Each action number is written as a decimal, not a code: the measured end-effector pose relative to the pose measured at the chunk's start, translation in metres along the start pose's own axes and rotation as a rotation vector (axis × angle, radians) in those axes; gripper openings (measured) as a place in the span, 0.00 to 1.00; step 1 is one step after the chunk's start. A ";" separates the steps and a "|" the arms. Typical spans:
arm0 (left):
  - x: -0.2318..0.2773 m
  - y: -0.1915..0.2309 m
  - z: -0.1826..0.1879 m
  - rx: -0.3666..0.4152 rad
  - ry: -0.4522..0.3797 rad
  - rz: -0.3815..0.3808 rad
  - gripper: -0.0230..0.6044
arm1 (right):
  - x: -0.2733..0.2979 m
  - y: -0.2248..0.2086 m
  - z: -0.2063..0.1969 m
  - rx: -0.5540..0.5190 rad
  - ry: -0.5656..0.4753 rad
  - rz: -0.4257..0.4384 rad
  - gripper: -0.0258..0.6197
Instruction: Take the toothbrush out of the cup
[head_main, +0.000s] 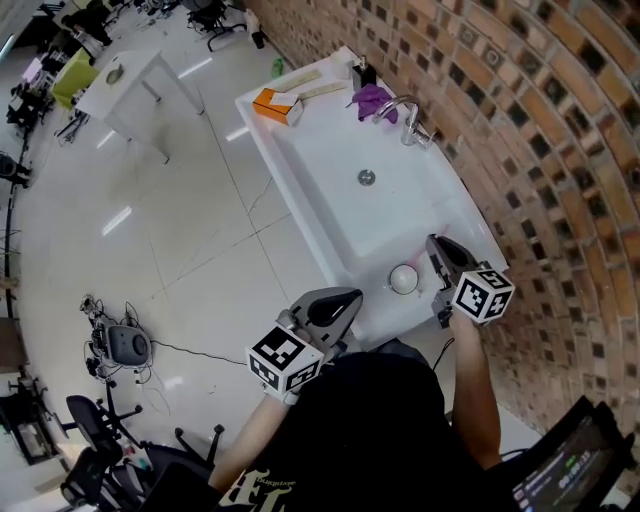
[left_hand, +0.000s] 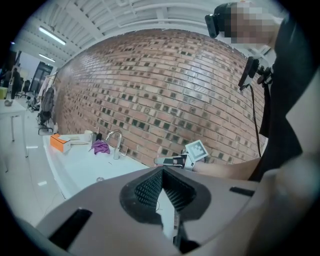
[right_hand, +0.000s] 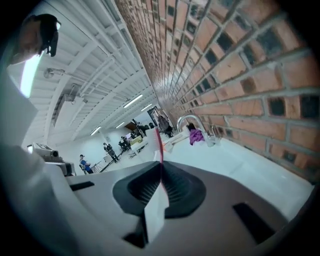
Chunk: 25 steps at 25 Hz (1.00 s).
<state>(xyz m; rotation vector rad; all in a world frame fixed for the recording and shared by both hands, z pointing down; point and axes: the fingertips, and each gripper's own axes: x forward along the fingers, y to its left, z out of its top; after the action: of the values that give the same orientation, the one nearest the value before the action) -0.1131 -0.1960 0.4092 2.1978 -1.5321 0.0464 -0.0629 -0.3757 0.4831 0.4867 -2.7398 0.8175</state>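
Right gripper: You held your right gripper (right_hand: 160, 164) with its fingers pressed together on a thin pink stem, the toothbrush (right_hand: 158, 142). It was seen edge-on and stood up past the fingertips at the middle of the right gripper view.
Right gripper, head view: It sat at the lower right of the frame (head_main: 436, 248), pointing toward the top edge along the brick wall (head_main: 540, 150).
Left gripper: Your left gripper (left_hand: 162, 171) had its fingers closed tip to tip, and nothing showed between them.
Left gripper, head view: It lay at lower centre (head_main: 352, 296), over the near edge of the sink (head_main: 330, 170), with its tips turned to the right toward the cup.
Cup: The white cup (head_main: 403, 279) stood on the sink's near ledge, just right of lower centre. It was between your two grippers and just left of the right one, but you could not tell from these views whether they touched.
Toothbrush: It was clamped in your right fingers. The head view did not show it, so whether its lower end was clear of the cup could not be told.
Basin: The drain (head_main: 367, 178) lay mid-basin, and the faucet (head_main: 400, 112) rose at the far end, at upper centre.
Far end: An orange box (head_main: 276, 105) sat on the upper-left corner of the sink, with a purple cloth (head_main: 372, 99) just beside the faucet.
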 end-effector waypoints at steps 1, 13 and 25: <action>-0.002 0.000 0.000 0.001 -0.002 -0.007 0.03 | -0.004 0.006 0.010 -0.017 -0.022 -0.002 0.04; -0.036 0.008 -0.010 0.012 -0.009 -0.074 0.03 | -0.039 0.050 0.011 -0.100 -0.072 -0.081 0.04; -0.072 0.003 -0.035 0.053 0.041 -0.230 0.03 | -0.084 0.115 -0.053 -0.103 -0.069 -0.199 0.04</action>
<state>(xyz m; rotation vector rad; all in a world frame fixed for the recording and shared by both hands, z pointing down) -0.1349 -0.1203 0.4216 2.3855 -1.2610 0.0589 -0.0225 -0.2348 0.4434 0.7643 -2.7216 0.6176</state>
